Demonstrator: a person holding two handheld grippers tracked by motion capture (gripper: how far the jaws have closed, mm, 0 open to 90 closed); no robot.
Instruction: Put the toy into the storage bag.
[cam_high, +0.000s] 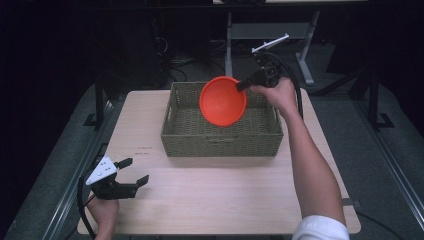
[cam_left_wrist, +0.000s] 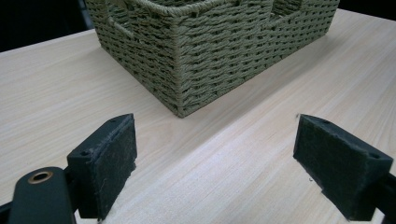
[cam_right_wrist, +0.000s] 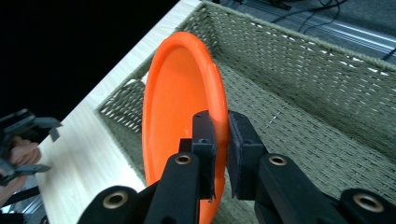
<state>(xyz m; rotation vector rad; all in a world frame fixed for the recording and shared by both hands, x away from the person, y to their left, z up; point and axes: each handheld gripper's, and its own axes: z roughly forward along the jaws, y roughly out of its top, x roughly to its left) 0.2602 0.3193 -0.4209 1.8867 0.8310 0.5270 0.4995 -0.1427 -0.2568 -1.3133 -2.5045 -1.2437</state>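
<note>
Orange plate (cam_high: 223, 100) clamped by rim in right gripper (cam_right_wrist: 220, 140), tilted on edge above woven basket (cam_high: 220, 142) at desk's far edge, probably for lowering inside. Left gripper (cam_high: 135, 172) spread apart, idle near desk's near-left corner.

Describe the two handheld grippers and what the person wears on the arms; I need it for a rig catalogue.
Both grippers are black, each with two jaws ending in flat, dark, felt-like pads. The left gripper carries a grey three-cornered plate with small dark dots and trails a black cable. The right gripper also has a black cable. A white sleeve covers the right upper arm.
</note>
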